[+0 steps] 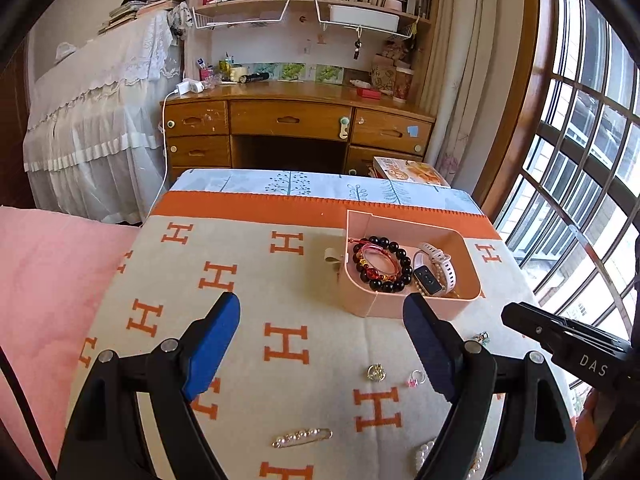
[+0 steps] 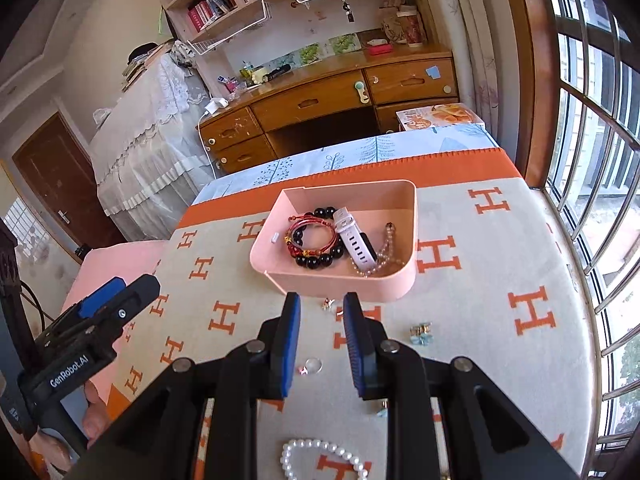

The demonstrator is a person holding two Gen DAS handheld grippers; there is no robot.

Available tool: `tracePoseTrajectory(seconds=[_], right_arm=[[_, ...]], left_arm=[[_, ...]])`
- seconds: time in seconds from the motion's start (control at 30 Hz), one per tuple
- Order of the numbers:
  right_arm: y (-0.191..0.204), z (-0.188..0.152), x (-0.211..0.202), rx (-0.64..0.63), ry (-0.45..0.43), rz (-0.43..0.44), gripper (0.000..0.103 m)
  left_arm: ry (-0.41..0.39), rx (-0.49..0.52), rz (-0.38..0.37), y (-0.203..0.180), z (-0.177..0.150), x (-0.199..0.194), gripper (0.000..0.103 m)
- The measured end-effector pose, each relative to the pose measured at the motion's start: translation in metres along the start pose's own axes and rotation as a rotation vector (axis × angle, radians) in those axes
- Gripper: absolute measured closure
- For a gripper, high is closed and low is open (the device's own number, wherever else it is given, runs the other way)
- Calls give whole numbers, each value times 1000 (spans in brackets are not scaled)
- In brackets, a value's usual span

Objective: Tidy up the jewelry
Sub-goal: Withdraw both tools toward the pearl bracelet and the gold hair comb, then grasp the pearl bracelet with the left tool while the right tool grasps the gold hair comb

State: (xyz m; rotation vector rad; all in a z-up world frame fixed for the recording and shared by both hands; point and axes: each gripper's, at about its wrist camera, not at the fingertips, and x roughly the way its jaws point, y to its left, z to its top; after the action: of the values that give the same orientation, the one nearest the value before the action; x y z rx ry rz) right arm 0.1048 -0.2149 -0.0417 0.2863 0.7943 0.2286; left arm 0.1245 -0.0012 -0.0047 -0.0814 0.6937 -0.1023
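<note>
Jewelry is split between a pink rounded plastic tray (image 2: 280, 268) at centre frame and the cream blanket with orange H pattern (image 2: 472, 280) beneath it. Tray contents: a black bead bracelet (image 2: 320, 260), a red cord bracelet (image 2: 310, 226), a white-strapped watch (image 2: 354, 236) and a clear bead strand (image 2: 386, 252). Loose on the blanket: a white pearl bracelet (image 2: 316, 452) at lower centre, a clear ring (image 2: 313, 366), a pale blue earring pair (image 2: 421, 334) and, in the left view, a pearl-set gold hair clip (image 1: 302, 437).

Judged step: sorting partly done. Left gripper (image 1: 320, 344) is wide open and empty. Right gripper (image 2: 322, 344) is moderately open, nothing visibly held. Next move calls for a fine pinch on a small piece.
</note>
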Motion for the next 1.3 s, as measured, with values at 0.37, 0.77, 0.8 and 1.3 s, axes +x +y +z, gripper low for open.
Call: tracePoseTrajectory(seconds=[0.37, 0.77, 0.8, 1.3], right_arm=[[20, -46, -58, -61, -45, 33, 80], [6, -85, -55, -81, 43, -16, 66], [-1, -88, -54, -68, 54, -40, 66], [-100, -133, -66, 145, 164, -162, 66]], left_arm=[[-91, -4, 2, 29, -23, -74, 15], [38, 9, -31, 43, -72, -67, 14], [59, 19, -37, 40, -78, -62, 14], [270, 258, -183, -61, -119, 17, 14]])
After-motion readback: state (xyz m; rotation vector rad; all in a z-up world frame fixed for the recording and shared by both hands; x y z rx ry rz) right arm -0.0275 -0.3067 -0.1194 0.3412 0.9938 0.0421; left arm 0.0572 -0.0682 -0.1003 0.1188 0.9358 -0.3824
